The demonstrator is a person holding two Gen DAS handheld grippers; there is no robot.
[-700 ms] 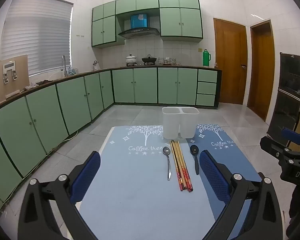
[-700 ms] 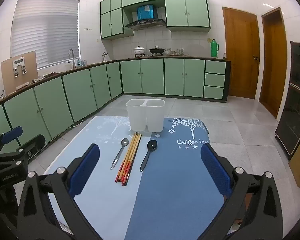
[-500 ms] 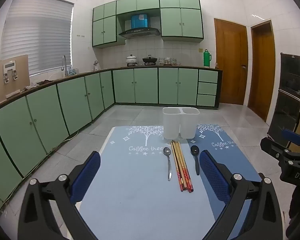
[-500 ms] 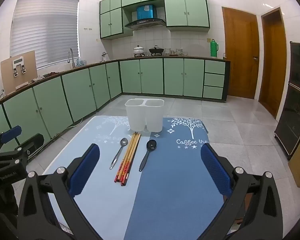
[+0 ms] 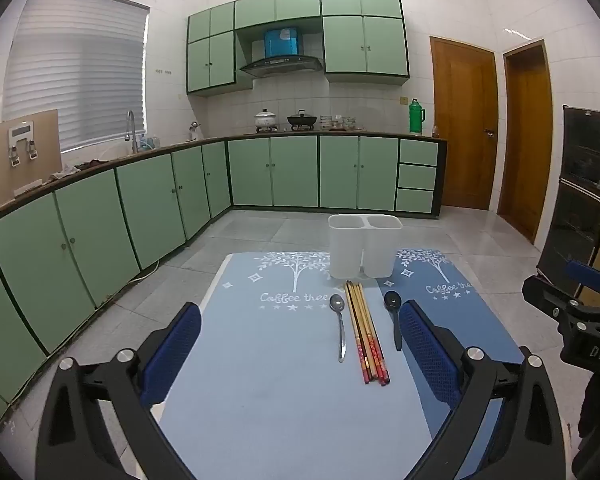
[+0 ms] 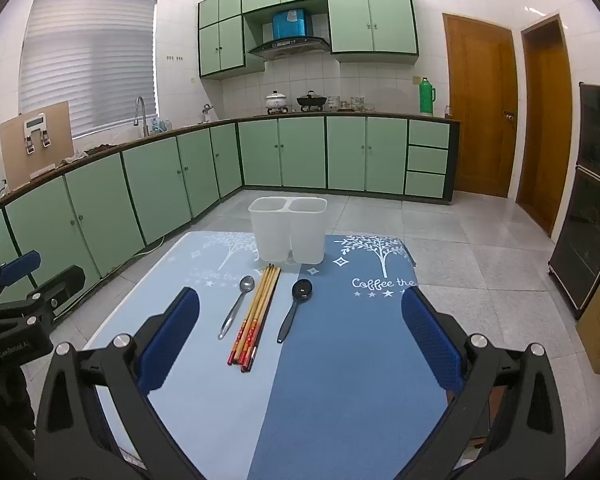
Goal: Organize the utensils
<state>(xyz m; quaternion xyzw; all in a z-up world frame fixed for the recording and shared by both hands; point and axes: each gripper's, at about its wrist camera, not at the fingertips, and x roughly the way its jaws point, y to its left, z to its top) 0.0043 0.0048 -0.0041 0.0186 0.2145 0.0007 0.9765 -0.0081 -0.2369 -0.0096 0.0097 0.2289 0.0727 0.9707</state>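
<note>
- Here, a kitchen with green cabinets (image 5: 292, 172) along the left and back walls forms the backdrop, well behind the holder; two wooden doors (image 5: 464, 128) stand to its back right.
- A table covered by a two-tone blue mat (image 5: 268, 384), pale on the left half and darker on the right, carries everything; printed white trees and lettering run across its far end, at the holder's foot.
- The white two-compartment holder (image 5: 365, 246) stands upright at the far edge of the mat, both compartments empty as far as their rims show. It is the landmark for all below.
- The left gripper (image 5: 300, 360) hovers over the near end of the mat, in front of the holder, its blue-padded fingers spread wide with nothing between them.
- The right gripper (image 6: 300, 344) hangs likewise in front of the holder, fingers equally wide apart and gripping nothing; in each wrist view the other tool shows at the frame's edge.
- A bundle of chopsticks (image 5: 366, 336) lies flat just in front of the holder, plain tips towards it and red-patterned ends away from it.
- A metal spoon (image 5: 339, 326) lies in front of the holder's left compartment, just left of the chopsticks, bowl towards the holder.
- A black spoon (image 5: 394, 320) lies in front of the holder's right compartment, right of the chopsticks, bowl also towards the holder.
</note>
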